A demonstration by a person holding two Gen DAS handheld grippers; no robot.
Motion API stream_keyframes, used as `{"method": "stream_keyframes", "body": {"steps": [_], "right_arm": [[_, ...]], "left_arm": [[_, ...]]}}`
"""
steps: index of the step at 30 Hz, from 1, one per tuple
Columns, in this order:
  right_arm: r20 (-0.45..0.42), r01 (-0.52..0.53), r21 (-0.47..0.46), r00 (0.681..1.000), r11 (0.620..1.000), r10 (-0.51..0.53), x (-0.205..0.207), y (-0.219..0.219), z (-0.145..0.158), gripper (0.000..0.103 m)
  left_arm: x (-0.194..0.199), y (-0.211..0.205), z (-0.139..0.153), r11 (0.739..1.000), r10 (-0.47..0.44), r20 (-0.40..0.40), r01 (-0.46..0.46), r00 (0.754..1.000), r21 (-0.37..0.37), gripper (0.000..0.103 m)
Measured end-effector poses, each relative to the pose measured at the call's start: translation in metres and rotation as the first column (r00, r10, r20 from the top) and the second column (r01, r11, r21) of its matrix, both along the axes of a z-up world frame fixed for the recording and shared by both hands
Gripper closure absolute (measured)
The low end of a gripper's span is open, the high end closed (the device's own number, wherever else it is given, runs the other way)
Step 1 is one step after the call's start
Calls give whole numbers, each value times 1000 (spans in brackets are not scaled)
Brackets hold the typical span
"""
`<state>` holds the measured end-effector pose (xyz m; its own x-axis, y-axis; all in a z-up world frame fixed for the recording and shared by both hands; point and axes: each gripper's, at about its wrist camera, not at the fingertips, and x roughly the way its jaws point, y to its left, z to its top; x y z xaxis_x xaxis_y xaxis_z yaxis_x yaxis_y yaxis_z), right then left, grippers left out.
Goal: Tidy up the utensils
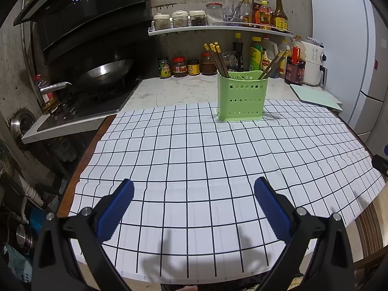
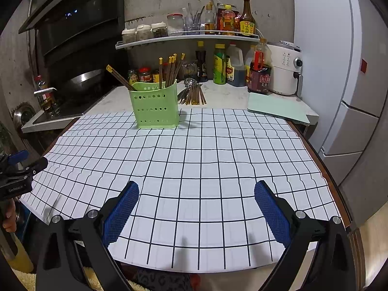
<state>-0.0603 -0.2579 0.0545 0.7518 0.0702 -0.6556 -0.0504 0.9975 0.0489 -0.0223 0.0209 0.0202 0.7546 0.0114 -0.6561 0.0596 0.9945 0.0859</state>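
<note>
While both grippers hover over the near edge of the grid cloth (image 1: 194,160), the left gripper (image 1: 194,194) and the right gripper (image 2: 196,194) each have their fingers spread wide with nothing between them. At the cloth's far edge stands the green holder (image 2: 156,106), with chopsticks (image 2: 169,71) upright or leaning in its compartments. Behind it, on the counter (image 2: 225,97), more chopsticks (image 2: 195,95) lie loose beside some spoons (image 2: 185,89).
</note>
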Motion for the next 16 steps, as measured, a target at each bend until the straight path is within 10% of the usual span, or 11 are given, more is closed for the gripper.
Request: {"method": "stream_keyframes", "body": {"steps": [16], "right_arm": [[-86,33,-13,996,999,-34,53,-22,-36,7]], "left_arm": [[50,17,-31,1000,10,-71,-12,997,-25,6]]}}
